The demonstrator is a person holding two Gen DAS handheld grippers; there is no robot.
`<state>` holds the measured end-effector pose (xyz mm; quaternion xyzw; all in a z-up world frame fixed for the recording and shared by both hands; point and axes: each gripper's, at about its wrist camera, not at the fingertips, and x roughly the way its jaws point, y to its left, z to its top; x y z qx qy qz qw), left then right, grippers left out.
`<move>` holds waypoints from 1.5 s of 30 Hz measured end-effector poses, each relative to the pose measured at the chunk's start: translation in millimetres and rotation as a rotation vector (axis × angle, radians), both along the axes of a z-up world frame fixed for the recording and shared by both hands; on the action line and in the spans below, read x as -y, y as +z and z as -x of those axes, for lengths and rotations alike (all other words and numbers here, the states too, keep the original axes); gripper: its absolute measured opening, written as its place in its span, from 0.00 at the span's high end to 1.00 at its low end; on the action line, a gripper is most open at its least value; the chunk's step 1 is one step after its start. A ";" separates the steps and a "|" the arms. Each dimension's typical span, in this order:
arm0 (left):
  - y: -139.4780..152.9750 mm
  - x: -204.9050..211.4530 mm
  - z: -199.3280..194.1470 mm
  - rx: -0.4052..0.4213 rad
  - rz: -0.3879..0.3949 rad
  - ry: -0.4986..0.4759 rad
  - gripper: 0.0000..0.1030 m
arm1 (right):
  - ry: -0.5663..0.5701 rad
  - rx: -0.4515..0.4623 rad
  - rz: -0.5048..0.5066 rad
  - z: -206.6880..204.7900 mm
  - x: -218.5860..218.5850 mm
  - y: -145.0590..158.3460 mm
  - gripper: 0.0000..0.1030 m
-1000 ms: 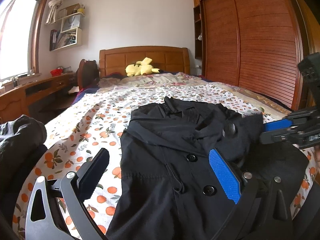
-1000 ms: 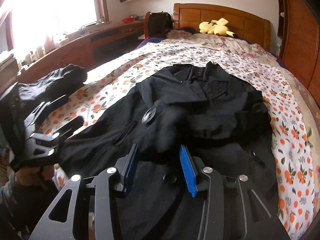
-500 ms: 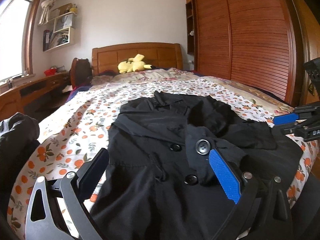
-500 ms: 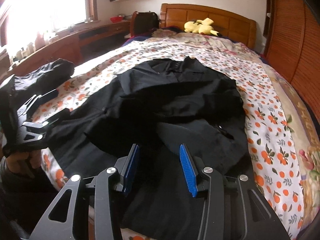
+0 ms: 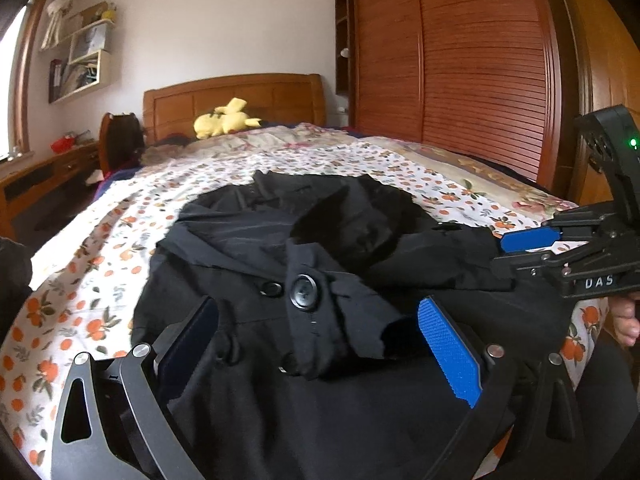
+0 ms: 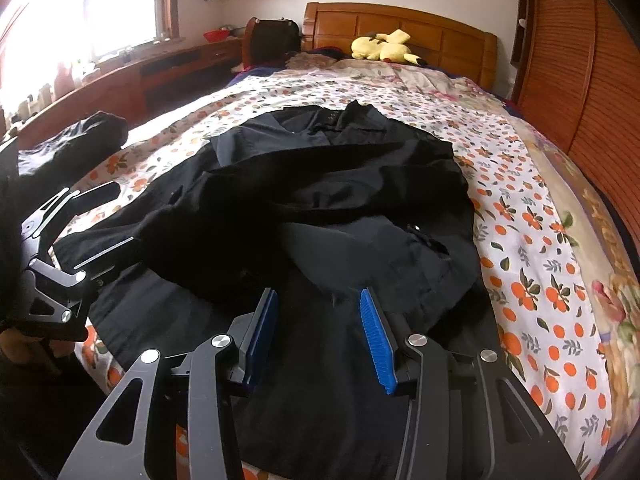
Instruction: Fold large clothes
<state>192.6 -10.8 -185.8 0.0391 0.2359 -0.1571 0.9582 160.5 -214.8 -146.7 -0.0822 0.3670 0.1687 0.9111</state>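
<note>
Black coat [image 5: 304, 280] spread across the foot of a bed [image 6: 540, 240]

Both the left gripper [image 5: 316, 344] and right gripper [image 6: 318, 332] are held released over the coat's near hem, nothing clasped. Bare flowered sheet is left alongside. "DAS" is read on the right gripper.

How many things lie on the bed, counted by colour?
Black: 2, the coat and a second dark garment at the bed's left edge.
Yellow: 1, the plush toy by the headboard.
Total: 3.
</note>
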 end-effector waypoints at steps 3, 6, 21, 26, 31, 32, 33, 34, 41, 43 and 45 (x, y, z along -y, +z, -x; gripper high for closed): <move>-4.3 1.3 -6.3 -0.031 0.011 -0.010 0.23 | -0.006 -0.006 -0.003 -0.7 1.3 -3.8 0.59; -10.7 1.2 -12.8 -0.070 0.013 -0.021 0.53 | -0.007 -0.011 -0.003 -1.2 1.8 -6.8 0.59; 6.1 -93.7 -39.7 -0.083 0.110 0.163 0.83 | -0.008 -0.022 -0.011 -6.6 -3.6 -12.5 0.59; 13.7 -114.5 -37.7 -0.048 0.123 0.205 0.51 | -0.004 -0.016 -0.003 -9.5 -7.9 -11.0 0.59; 16.8 -115.9 -28.8 -0.034 0.114 0.189 0.46 | -0.002 -0.009 -0.004 -15.0 -11.5 -9.6 0.59; 15.6 -111.4 -26.9 -0.035 0.099 0.178 0.46 | -0.002 -0.009 -0.008 -16.7 -12.1 -9.8 0.59; 14.5 -108.5 -25.5 -0.036 0.088 0.172 0.45 | -0.001 -0.008 -0.010 -17.4 -12.9 -9.9 0.59; 12.5 -103.7 -23.8 -0.041 0.072 0.161 0.45 | -0.001 -0.007 -0.014 -18.7 -13.6 -10.0 0.59; -6.7 -82.5 -19.4 -0.098 0.037 0.095 0.45 | 0.009 -0.012 -0.026 -24.8 -23.2 -14.5 0.59; -12.3 -77.7 -18.8 -0.114 0.033 0.077 0.45 | 0.012 -0.013 -0.026 -26.2 -25.6 -15.7 0.59; -17.5 -73.3 -19.2 -0.126 0.029 0.061 0.45 | 0.013 -0.015 -0.029 -28.6 -27.1 -16.7 0.59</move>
